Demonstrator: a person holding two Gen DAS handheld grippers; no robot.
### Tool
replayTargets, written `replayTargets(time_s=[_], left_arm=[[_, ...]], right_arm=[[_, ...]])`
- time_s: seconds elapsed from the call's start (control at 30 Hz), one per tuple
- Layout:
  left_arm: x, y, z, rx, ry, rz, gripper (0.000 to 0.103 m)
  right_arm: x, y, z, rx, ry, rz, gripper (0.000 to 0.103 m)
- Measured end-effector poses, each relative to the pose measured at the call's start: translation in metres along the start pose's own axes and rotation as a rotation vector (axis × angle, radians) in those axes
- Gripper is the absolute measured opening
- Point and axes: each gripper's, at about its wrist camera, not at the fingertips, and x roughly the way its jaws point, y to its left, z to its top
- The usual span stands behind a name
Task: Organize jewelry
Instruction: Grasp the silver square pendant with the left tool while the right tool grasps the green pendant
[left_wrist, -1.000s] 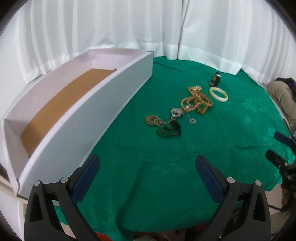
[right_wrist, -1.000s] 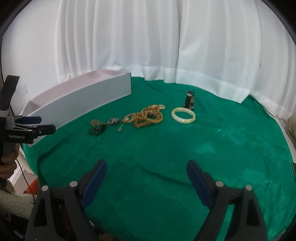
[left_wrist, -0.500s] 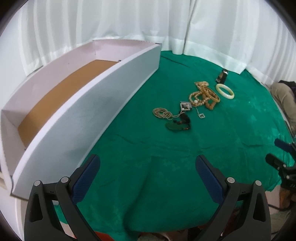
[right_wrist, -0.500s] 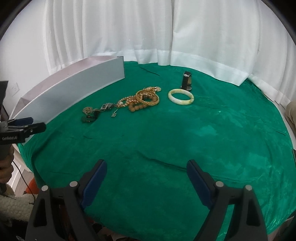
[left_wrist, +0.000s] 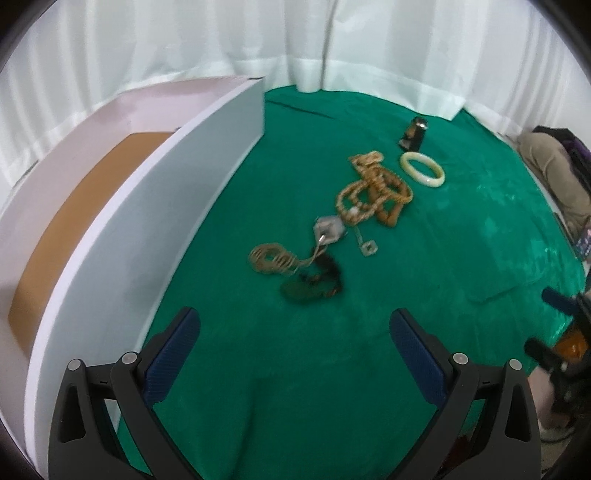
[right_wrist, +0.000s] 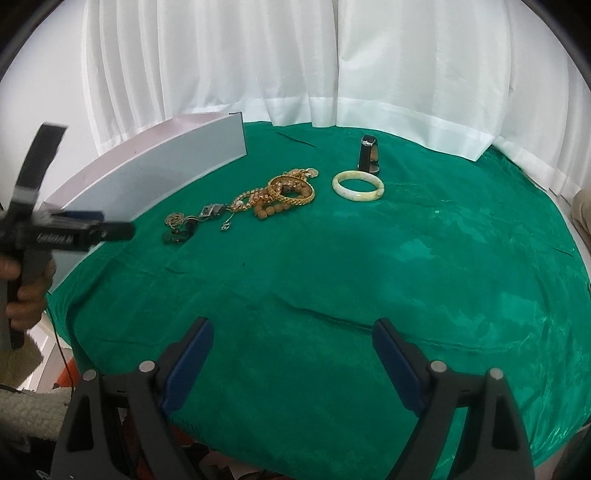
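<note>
Jewelry lies in a loose line on the green cloth (left_wrist: 461, 258): a pale jade bangle (left_wrist: 422, 170) (right_wrist: 358, 185), a heap of gold chains and brown beads (left_wrist: 373, 195) (right_wrist: 286, 194), a thin coiled chain (left_wrist: 271, 258), a small silver pendant (left_wrist: 328, 230) and a dark green piece (left_wrist: 310, 290). A white box (left_wrist: 122, 236) (right_wrist: 155, 173) with a brown floor stands on the left. My left gripper (left_wrist: 291, 330) hangs open over the cloth, short of the dark piece. My right gripper (right_wrist: 293, 343) is open near the front edge, nothing between its fingers.
A small dark upright stand (left_wrist: 414, 133) (right_wrist: 370, 158) sits behind the bangle. White curtains (right_wrist: 295, 62) close off the back. A hand (right_wrist: 27, 295) holds the left gripper's handle at the left edge. The cloth drops off at the front and right.
My left gripper has moved in over the cloth toward the jewelry, which now looks larger and nearer. The right gripper has barely shifted. Both stay open.
</note>
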Motion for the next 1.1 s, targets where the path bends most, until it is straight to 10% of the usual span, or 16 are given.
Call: replayTargets(time_s=[0.27, 0.57, 0.73, 1.1], left_arm=[[0.057, -0.035, 0.045, 0.164, 0.053, 0.031, 0.098], [0.103, -0.035, 0.052, 0.212, 0.123, 0.045, 0.07], [0.104, -0.035, 0.052, 0.205, 0.088, -0.017, 0.033], [0.028, 0.001, 0.072, 0.022, -0.023, -0.119, 0.032]], right_arm=[[-0.003, -0.006, -0.002, 0.031, -0.002, 0.015, 0.089], [-0.006, -0.014, -0.008, 0.054, -0.006, 0.006, 0.089], [-0.004, -0.017, -0.01, 0.077, 0.003, 0.012, 0.089], [-0.011, -0.023, -0.007, 0.079, -0.016, 0.006, 0.089]])
